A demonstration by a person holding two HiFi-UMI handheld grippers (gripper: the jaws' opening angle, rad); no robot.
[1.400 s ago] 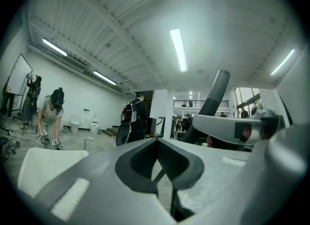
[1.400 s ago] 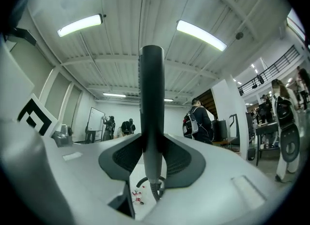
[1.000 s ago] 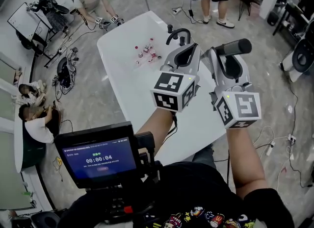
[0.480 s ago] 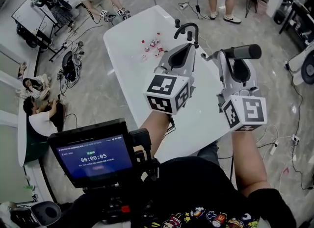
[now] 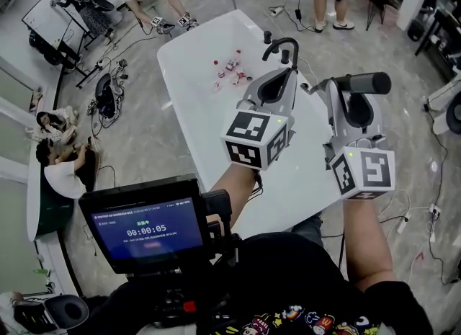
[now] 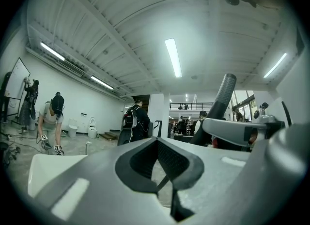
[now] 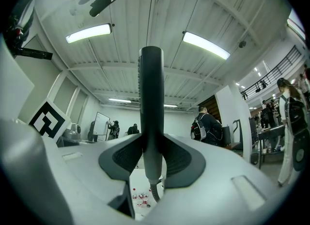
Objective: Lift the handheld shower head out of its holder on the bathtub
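- shower head (image 7: 151, 98) handle looked dark grey and matt, one face finely ribbed
- right tool (image 7: 151, 157) shell was smooth pale grey plastic; pads (image 7: 179, 158) were dark, ribbed and matt
- bathtub (image 5: 194, 74) was white, glossy and smooth
- floor (image 5: 144, 139) was grey with a polished sheen

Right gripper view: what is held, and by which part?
The right gripper is shut on the handheld shower head, clamping its handle near the hose end. The left gripper holds nothing.

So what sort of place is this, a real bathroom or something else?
Probably a large recording or test hall, not a bathroom: the white bathtub stands free on the floor, loose cables lie around it, and a person stands at a whiteboard.
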